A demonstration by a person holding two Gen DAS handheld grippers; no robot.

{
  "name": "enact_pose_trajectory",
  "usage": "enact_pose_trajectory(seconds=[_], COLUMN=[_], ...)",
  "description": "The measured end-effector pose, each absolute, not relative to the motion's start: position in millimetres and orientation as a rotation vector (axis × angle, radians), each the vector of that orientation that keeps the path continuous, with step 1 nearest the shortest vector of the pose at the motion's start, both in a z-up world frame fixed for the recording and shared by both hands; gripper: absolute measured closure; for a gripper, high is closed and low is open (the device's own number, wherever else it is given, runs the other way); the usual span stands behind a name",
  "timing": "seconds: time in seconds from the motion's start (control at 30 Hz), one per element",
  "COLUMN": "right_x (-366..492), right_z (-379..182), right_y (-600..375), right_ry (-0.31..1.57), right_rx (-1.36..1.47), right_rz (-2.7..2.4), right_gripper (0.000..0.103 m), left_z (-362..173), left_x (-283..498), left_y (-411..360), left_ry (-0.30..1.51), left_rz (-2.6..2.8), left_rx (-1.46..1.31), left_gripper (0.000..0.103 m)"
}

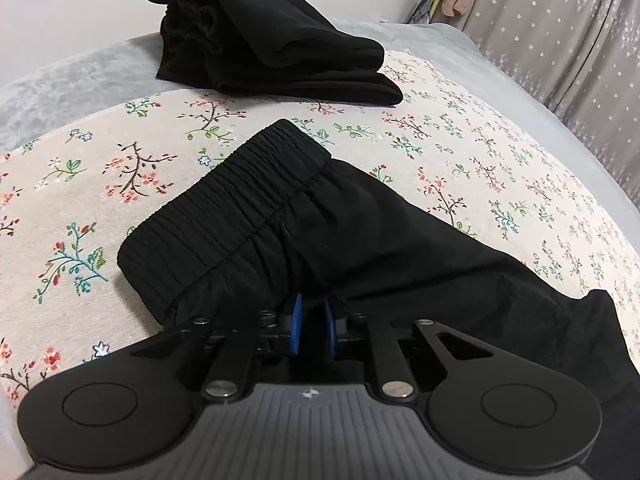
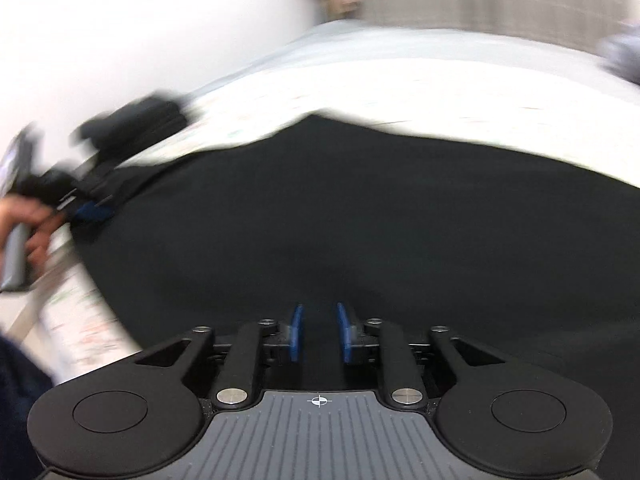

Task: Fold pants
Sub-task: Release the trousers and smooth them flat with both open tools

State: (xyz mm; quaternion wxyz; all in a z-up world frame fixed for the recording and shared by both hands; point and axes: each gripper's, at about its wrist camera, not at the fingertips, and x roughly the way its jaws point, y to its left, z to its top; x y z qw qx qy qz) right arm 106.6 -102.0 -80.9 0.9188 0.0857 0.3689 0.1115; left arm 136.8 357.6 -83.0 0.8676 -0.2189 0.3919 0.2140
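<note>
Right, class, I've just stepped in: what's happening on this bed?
A person is folding black pants on a floral sheet with two handheld grippers. The left gripper has its jaws at the cloth near the waistband. The right gripper hovers over the fabric, jaws apart and empty. Another folded black garment lies behind.

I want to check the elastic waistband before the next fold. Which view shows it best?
The left wrist view: the gathered waistband is sharp and near, lying on the floral sheet ahead of the left gripper. The right wrist view is motion-blurred and shows the pants only as a plain black mass, with no waistband detail.
</note>
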Motion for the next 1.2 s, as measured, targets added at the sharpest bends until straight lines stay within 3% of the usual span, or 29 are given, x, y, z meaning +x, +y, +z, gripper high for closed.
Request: enact_pose_trajectory(seconds=[0.07, 0.23, 0.4, 0.6, 0.73, 1.2], right_x=[106.2, 89.1, 69.9, 65.3, 54.0, -4.3], right_z=[-84.1, -92.9, -92.9, -92.5, -95.9, -101.6], right_y=[-148.4, -258.2, -301.9, -301.2, -312.3, -392.1], right_ry=[0.778, 0.787, 0.753, 0.760, 0.763, 0.746], right_rx=[0.179, 0.268, 0.336, 0.318, 0.344, 0.448], right_rz=[0.116, -0.088, -0.232, -0.277, -0.307, -0.392], right_gripper=[0.063, 0.066, 0.066, 0.064, 0.064, 0.071], left_z=[-81.7, -70.6, -52.0, -60.2, -75.2, -86.3], left_x=[136.4, 131.2, 124.1, 120.0, 119.1, 128.6], left_y=[356.1, 342.2, 292.9, 221.6, 181.2, 162.5], left_ry=[0.813, 0.770, 0.709, 0.744, 0.784, 0.860], left_rz=[0.462, 0.459, 0.338, 0.134, 0.066, 0.192], left_rx=[-0.464, -0.439, -0.283, -0.184, -0.062, 0.026], left_gripper=[0.084, 0.070, 0.060, 0.059, 0.054, 0.052])
